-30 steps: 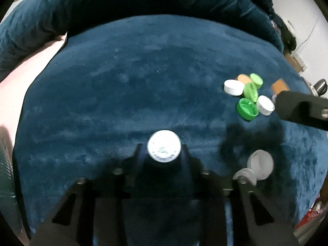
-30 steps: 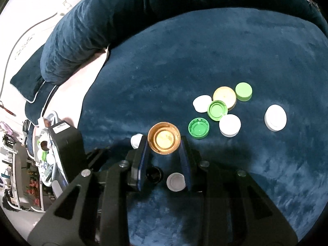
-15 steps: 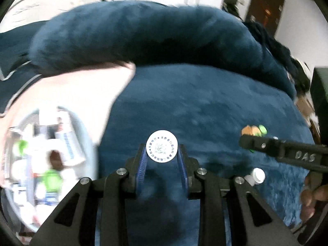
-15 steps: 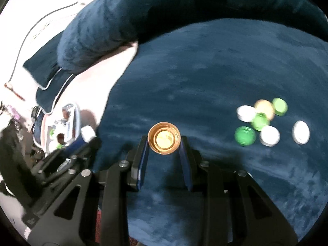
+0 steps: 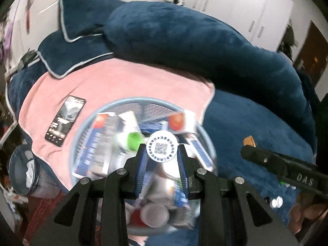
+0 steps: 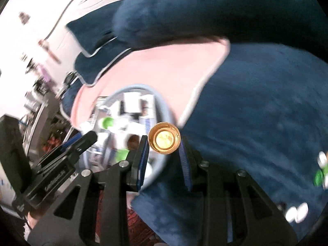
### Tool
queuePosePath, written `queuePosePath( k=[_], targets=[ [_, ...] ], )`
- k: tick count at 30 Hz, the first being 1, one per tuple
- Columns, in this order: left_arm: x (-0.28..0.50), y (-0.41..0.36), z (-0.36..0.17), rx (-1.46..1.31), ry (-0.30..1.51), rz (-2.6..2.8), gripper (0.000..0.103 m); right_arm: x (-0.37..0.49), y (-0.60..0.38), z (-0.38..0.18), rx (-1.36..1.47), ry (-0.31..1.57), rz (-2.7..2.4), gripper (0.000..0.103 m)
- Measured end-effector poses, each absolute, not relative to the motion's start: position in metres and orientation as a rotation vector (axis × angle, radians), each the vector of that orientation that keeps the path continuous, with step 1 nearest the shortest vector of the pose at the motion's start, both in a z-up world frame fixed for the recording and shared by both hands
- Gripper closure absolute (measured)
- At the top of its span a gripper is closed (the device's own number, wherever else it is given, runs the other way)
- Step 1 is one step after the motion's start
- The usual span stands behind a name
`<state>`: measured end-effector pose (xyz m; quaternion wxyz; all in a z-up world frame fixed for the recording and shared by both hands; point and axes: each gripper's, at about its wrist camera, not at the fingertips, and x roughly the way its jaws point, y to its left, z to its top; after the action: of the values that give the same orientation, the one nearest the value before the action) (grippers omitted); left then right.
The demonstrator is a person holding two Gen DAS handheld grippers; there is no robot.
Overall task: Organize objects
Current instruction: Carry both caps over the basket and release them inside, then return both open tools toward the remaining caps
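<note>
Both grippers (image 5: 162,150) (image 6: 164,141), caps clamped, newly over basket (image 5: 82,135)

Basket (image 5: 114,110) contents blurred, perhaps boxes

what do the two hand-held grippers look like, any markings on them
Both are matte black angular frames with triangular cut-outs and silver screw heads, and their fingers carry ribbed blue pads. The right hand-held gripper has "DAS" embossed on its side. The left hand-held gripper bears white lettering too blurred to read.

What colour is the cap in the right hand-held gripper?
Amber-gold cap, clearest in the right wrist view.
</note>
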<state>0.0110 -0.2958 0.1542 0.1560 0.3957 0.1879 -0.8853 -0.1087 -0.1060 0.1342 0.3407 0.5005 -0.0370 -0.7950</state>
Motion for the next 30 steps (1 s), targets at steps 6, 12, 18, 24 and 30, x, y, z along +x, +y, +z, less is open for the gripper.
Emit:
queuePosePath(
  k=[6, 12, 18, 24, 30],
  targets=[
    [-0.007, -0.337, 0.144, 1.174, 0.587, -2.473, 0.073, -0.118, -0.168, 0.143, 1.247, 0.005, -1.960, 0.072],
    [-0.032, -0.348, 0.142, 1.152, 0.595, -2.486, 0.073, -0.137, -0.207, 0.144, 1.202, 0.062, -1.911, 0.071],
    [-0.015, -0.349, 0.153, 1.042, 0.543, -2.408, 0.004, -0.150, -0.182, 0.137, 1.197, -0.080, -1.926, 0.020],
    [0.000, -0.335, 0.164, 1.014, 0.472, -2.380, 0.001, -0.146, -0.151, 0.141, 1.215, -0.033, -2.005, 0.007],
    [0.000, -0.308, 0.170, 1.041, 0.411, -2.395, 0.001, -0.137, -0.120, 0.148, 1.241, -0.002, -2.064, 0.000]
  ],
)
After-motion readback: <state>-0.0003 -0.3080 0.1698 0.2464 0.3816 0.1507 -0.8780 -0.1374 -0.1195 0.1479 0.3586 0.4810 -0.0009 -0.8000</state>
